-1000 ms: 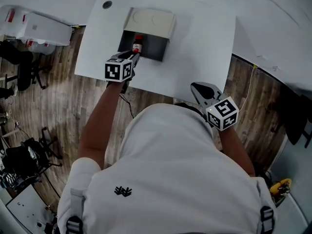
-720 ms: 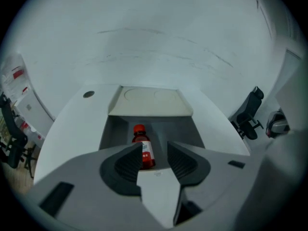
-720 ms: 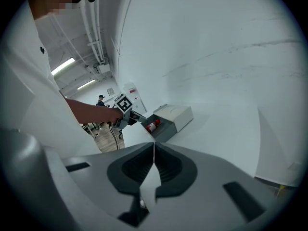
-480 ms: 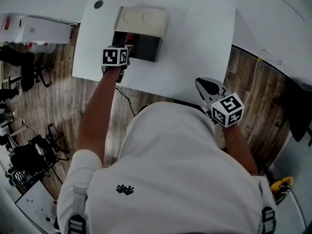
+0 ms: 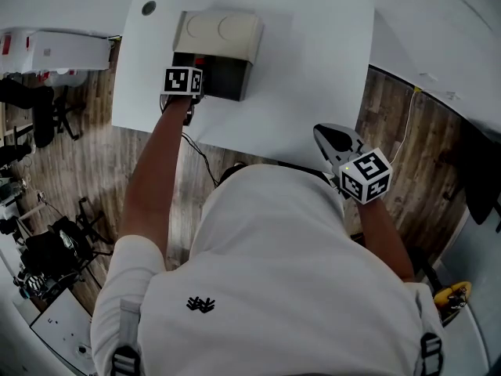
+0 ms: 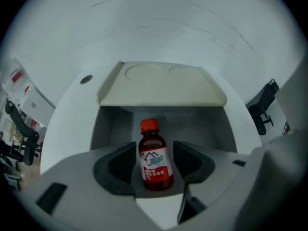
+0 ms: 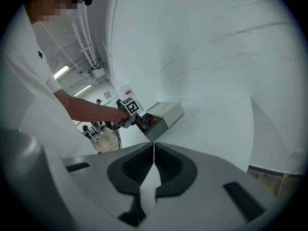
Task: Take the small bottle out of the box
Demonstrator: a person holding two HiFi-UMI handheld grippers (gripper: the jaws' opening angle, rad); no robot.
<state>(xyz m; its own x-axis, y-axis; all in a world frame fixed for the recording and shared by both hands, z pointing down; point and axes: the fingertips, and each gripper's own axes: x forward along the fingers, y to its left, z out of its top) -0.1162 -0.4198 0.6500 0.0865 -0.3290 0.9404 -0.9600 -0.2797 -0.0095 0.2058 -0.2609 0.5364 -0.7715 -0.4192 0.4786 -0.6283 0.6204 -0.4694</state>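
Table (image 5: 313, 69): white, box (image 5: 219, 30) toward far edge, open side facing person. Left gripper (image 6: 155, 171) has moved in from just outside to box mouth; jaws opening, now wide. Right gripper (image 7: 153, 165) idle by near edge, jaws together, empty. Bottle (image 6: 155, 158) upright inside box, between left jaws, pads not pressing it. Approach looks done; grip next, bottle not out yet.
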